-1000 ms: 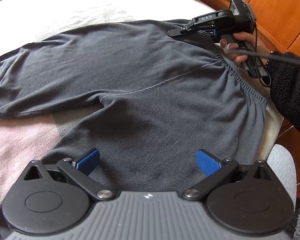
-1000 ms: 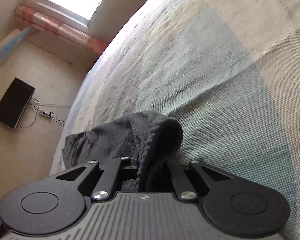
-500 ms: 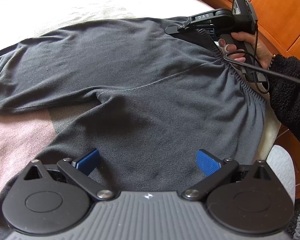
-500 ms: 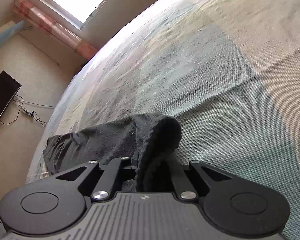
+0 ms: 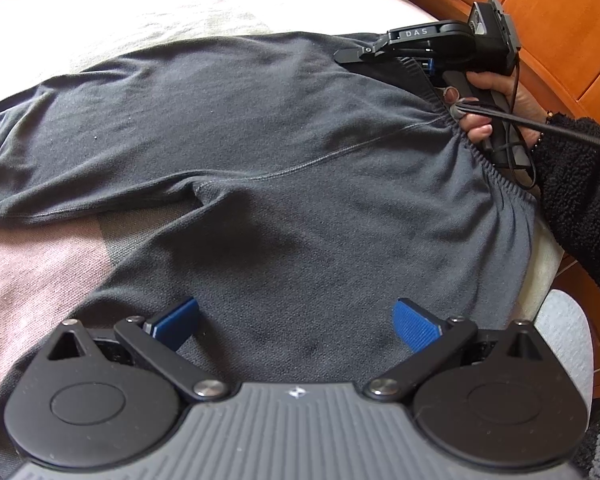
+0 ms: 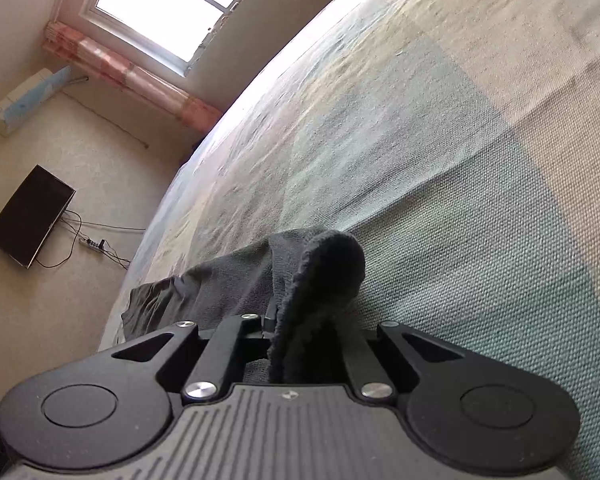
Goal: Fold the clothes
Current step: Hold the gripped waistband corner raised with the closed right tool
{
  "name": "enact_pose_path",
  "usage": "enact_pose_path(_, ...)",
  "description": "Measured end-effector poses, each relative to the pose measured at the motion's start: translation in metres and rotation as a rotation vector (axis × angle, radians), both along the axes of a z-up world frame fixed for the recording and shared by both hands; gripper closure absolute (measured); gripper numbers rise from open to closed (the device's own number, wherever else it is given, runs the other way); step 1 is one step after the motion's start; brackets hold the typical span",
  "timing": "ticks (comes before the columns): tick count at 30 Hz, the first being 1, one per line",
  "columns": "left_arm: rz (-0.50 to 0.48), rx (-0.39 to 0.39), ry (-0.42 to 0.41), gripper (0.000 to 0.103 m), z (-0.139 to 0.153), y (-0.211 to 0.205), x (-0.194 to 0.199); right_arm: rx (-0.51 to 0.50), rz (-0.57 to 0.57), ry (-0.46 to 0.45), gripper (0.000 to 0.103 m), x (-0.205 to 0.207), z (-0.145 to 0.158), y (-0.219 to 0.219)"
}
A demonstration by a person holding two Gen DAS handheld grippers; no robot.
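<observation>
we have the dark grey knit trousers (image 5: 260, 168) spread flat across the bed with its pale blocks of pink, grey and cream woven cover (image 5: 32, 264), legs running off to the left so the fold lines can be judged; our right claw (image 5: 404, 54) is clamped together on the ribbed waistband (image 6: 320, 280) at the far corner, the cloth bunched up between its black arms, we judge so that corner can be carried over onto the other half; the hand (image 5: 496, 104) in a black fleece sleeve grips its handle beside the orange wooden bed frame (image 5: 560, 20); our left claw (image 5: 296, 320) hangs over the near part of the trousers with its blue pads (image 5: 416, 324) wide apart, gripping nothing, likely poised to take the near waistband corner.
</observation>
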State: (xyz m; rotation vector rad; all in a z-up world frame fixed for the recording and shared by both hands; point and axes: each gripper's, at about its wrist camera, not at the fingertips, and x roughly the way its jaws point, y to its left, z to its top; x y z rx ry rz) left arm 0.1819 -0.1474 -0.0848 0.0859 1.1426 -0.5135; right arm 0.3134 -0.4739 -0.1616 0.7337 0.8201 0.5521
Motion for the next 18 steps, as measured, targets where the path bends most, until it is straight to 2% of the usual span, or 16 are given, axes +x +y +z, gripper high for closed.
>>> enact_pose_path(6, 0.007, 0.004, 0.0, 0.001, 0.0, 0.001, 0.001, -0.028, 0.003, -0.019, 0.098, -0.001, 0.001, 0.004)
enact_pose_path(9, 0.007, 0.005, -0.004, 0.001, 0.0, 0.001, 0.001, -0.055, -0.004, -0.038, 0.095, -0.004, 0.004, 0.009)
enact_pose_path(12, 0.008, 0.008, -0.006, 0.001, 0.0, 0.001, 0.001, -0.033, -0.018, -0.034, 0.094, -0.004, 0.002, 0.006)
enact_pose_path(16, 0.009, 0.01, -0.007, 0.001, 0.0, 0.001, 0.002, 0.019, -0.029, 0.019, 0.099, 0.002, -0.003, -0.001)
enact_pose_path(18, 0.008, 0.01, -0.008, 0.001, 0.0, 0.001, 0.001, 0.013, -0.028, 0.023, 0.099, 0.002, -0.002, 0.0)
